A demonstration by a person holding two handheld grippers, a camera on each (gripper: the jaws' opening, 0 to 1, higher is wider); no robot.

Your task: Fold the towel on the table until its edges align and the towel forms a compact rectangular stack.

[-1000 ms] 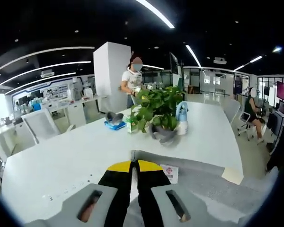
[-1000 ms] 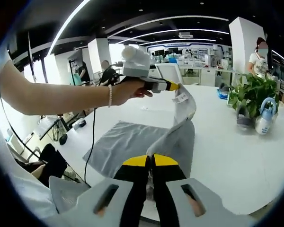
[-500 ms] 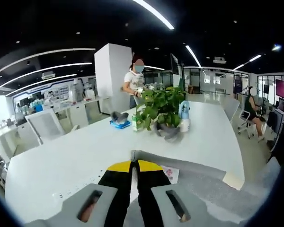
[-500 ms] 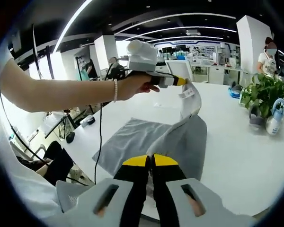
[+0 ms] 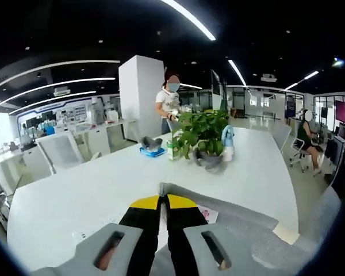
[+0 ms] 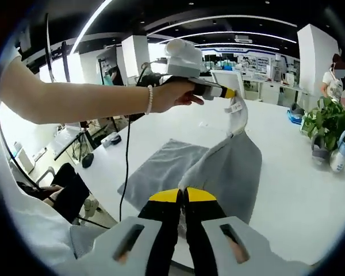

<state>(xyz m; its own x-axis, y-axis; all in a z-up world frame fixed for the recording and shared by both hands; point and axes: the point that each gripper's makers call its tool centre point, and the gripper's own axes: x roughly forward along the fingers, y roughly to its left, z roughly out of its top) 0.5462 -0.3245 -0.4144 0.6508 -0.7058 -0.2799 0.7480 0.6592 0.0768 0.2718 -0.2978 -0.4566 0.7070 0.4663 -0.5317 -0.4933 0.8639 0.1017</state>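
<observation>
1. Holding a corner each, both grippers had the grey rectangular cloth towel [image 6: 218, 172] partly lifted off the long white table [image 6: 287, 190]. In the right gripper view the left gripper [image 6: 233, 94], held in a person's hand [image 6: 175, 95], stood at upper centre with its yellow-tipped jaws clenched on the corner that carries a white label, the cloth hanging from it.

2. The right gripper [image 6: 183, 198] sat at lower centre of that view, jaws closed on the near towel edge.

3. In the left gripper view the left gripper [image 5: 163, 201] rose from the bottom centre, pinched on grey cloth, with the towel [image 5: 230, 221] running off to the lower right.

4. The rest of the towel lay flat on the table at centre left of the right gripper view, beyond and left of the lifted fold.

5. Judgement: the flat half lay left of the raised edge, so both corners would need carrying that way together to meet the far edge.

6. A potted green plant [image 5: 204, 135] and a spray bottle [image 5: 228, 144] stood well apart from the towel.
</observation>
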